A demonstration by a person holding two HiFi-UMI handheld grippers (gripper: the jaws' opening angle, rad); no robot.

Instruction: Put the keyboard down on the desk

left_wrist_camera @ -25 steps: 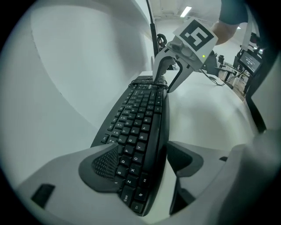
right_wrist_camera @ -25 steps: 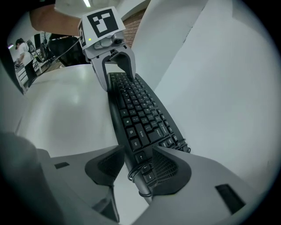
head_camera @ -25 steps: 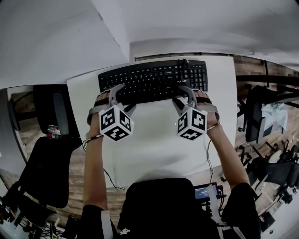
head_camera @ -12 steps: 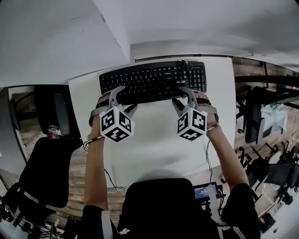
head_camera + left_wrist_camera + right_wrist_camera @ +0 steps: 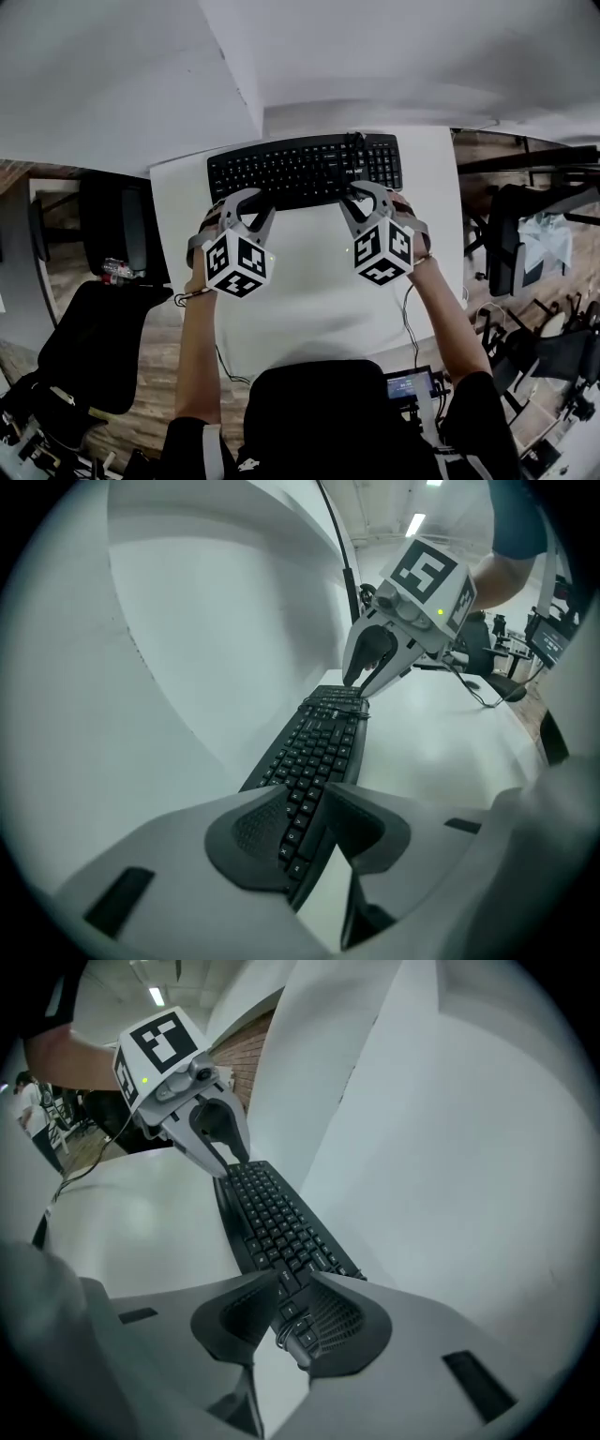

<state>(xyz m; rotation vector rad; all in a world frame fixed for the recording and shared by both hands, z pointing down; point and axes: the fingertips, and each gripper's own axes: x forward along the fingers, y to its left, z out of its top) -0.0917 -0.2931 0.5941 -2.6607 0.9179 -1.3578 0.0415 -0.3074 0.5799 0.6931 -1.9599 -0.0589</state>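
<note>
Writing: no brand or label can be read. A small pale mark on the keyboard (image 5: 305,169) above its number pad is too small to read. Each marker cube carries black-and-white square patterns only. A small lit screen (image 5: 410,384) at the bottom of the head view shows figures too small to read.

Position: the keyboard lies across the far part of the white worktop (image 5: 309,281), just in front of the wall, with its long side running left to right. Whether its underside touches the worktop cannot be told.

Left tongs (image 5: 251,202): the jaws have just been closing. In the left gripper view the pads press on the left end of the keyboard, one on the key face and one underneath.

Right tongs (image 5: 361,194): the jaws have just been closing. In the right gripper view the pads clamp the right end of the keyboard in the same way.

View differences: only the head view shows both forearms, the lit screen and the black chair (image 5: 98,342) at the left. Each gripper view shows the opposite tongs at the far end of the keyboard, with a green light on its cube and ceiling lamps behind. A brick wall appears in the right gripper view only.

Count: one keyboard, two tongs, two marker cubes, one worktop.
</note>
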